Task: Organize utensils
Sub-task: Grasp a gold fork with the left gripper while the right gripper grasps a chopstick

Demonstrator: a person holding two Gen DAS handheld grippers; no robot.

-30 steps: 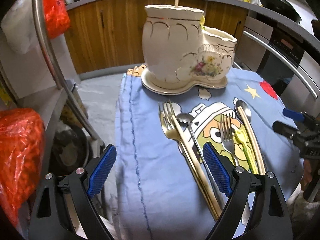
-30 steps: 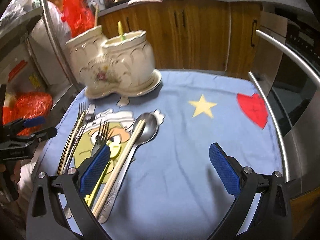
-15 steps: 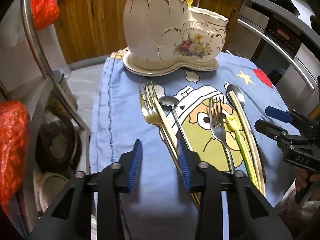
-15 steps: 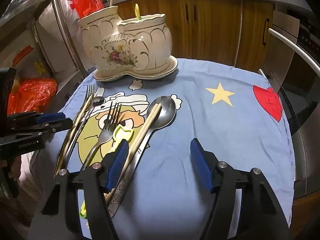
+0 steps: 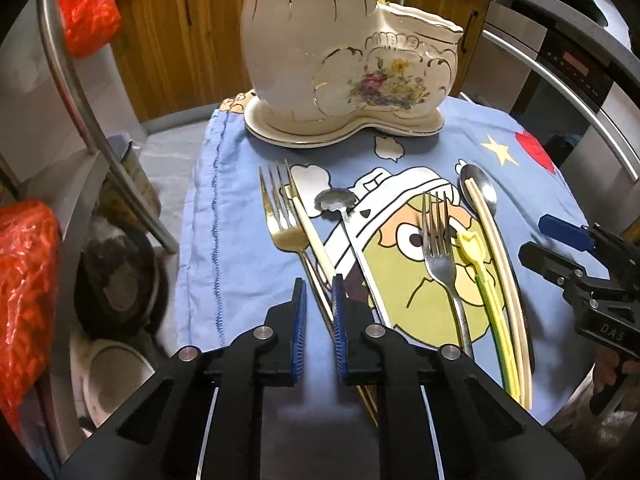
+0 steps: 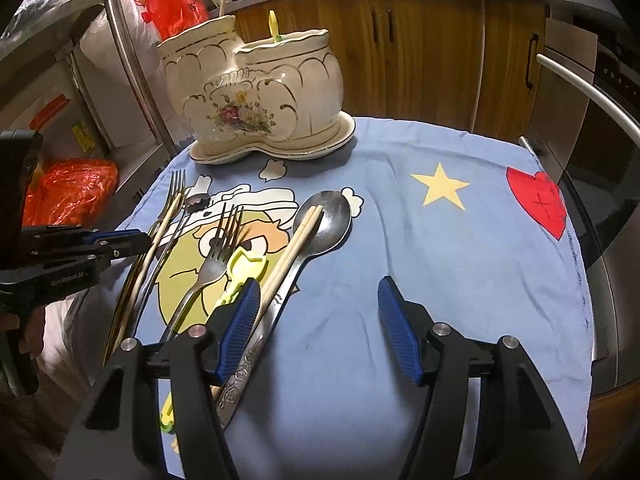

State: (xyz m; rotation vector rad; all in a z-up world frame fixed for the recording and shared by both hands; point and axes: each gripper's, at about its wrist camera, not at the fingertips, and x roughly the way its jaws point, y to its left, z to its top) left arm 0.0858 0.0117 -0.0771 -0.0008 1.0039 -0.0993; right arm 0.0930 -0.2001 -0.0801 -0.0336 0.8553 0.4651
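A cream ceramic utensil holder [image 5: 344,68] with two pots stands at the back of the blue cloth; it also shows in the right wrist view [image 6: 256,96]. Utensils lie in a row on the cloth: a gold fork [image 5: 282,216], a cream chopstick [image 5: 310,228], a small scalloped spoon [image 5: 338,202], a steel fork [image 5: 438,240], a yellow plastic utensil [image 5: 476,256], chopsticks [image 5: 496,248] and a large steel spoon [image 6: 324,220]. My left gripper [image 5: 319,300] is nearly shut around the gold fork's handle and the cream chopstick. My right gripper [image 6: 320,312] is open, its left finger beside the large spoon's handle.
The blue cartoon cloth [image 6: 460,248] covers a small round table. A curved steel rail [image 5: 80,120] and red plastic bags [image 5: 24,280] are at the left. Wooden cabinets [image 6: 420,40] stand behind. An oven front [image 5: 572,76] is at the right.
My left gripper has dropped lower and narrowed from wide open to nearly shut around the gold fork's handle and chopstick. My right gripper has moved forward over the cloth and narrowed a little.
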